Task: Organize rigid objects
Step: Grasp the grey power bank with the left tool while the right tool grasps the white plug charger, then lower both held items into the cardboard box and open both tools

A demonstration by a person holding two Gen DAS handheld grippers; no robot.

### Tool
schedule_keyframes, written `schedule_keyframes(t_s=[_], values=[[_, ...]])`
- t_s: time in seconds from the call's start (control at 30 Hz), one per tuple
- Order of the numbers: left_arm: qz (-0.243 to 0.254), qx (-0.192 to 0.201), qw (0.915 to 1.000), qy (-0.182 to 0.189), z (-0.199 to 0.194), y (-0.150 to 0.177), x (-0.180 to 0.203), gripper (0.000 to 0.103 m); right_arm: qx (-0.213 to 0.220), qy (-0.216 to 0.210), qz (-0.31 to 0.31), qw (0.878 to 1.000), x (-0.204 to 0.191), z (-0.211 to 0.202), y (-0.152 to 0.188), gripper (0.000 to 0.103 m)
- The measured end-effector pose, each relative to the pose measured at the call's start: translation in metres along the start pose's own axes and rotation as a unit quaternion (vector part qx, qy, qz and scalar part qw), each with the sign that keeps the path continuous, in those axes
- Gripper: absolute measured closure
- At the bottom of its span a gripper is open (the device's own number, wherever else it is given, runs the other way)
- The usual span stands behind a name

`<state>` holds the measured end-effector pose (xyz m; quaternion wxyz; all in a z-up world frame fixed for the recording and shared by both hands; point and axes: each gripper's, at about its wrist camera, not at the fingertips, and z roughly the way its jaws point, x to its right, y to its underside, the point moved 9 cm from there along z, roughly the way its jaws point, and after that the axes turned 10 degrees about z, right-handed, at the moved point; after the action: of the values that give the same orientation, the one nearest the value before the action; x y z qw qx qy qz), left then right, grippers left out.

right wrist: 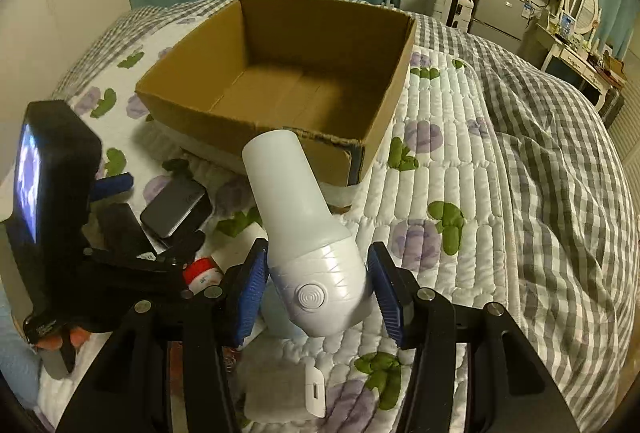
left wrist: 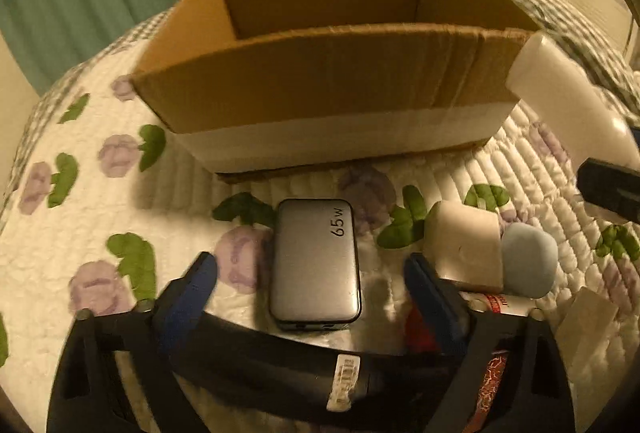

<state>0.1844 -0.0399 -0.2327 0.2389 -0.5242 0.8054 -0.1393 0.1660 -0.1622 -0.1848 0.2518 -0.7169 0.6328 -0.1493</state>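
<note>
Fingers [right wrist: 256, 285] of my right gripper [right wrist: 318, 291] clamp the white bottle [right wrist: 308, 233] short of the cardboard box [right wrist: 276, 73], where its smooth taper may slip, while my left gripper [left wrist: 312, 273] straddles the grey charger [left wrist: 314, 261] part-open and may nudge it askew.

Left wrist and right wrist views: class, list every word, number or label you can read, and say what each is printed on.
"65 W": on the grey power bank lying on the quilt between the left gripper's fingers.
White sticker on the left gripper's body: too blurred to read.
Red-and-white label beside the gripper: print too blurred to read.
White device held in the right gripper: a ringed button, no text.
</note>
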Motion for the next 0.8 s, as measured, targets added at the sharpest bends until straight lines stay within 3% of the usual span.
schedule_keyframes(t_s=[0.03, 0.07, 0.1, 0.27, 0.57, 0.8], values=[[0.000, -0.008, 1.0000, 0.004, 0.005, 0.001, 0.000, 0.048, 0.000, -0.004, 0.002, 1.000, 0.000, 0.000, 0.000, 0.053], [-0.001, -0.020, 0.9998, 0.009, 0.012, 0.004, -0.001, 0.057, 0.001, -0.005, 0.003, 1.000, 0.000, 0.000, 0.001, 0.053], [-0.003, -0.025, 0.9996, 0.008, 0.015, 0.005, -0.003, 0.060, 0.001, -0.006, 0.003, 1.000, 0.000, 0.000, 0.000, 0.053], [-0.005, -0.008, 0.9997, 0.021, 0.004, 0.007, -0.007, 0.061, 0.007, 0.003, 0.002, 1.000, 0.001, -0.004, 0.002, 0.053], [-0.006, 0.063, 0.9969, 0.047, -0.077, 0.004, -0.008, 0.061, 0.044, 0.006, 0.001, 0.999, -0.005, -0.048, -0.008, 0.053], [-0.006, 0.124, 0.9918, 0.028, -0.135, -0.045, -0.017, 0.061, 0.096, 0.020, -0.010, 0.995, -0.013, -0.104, -0.044, 0.053]])
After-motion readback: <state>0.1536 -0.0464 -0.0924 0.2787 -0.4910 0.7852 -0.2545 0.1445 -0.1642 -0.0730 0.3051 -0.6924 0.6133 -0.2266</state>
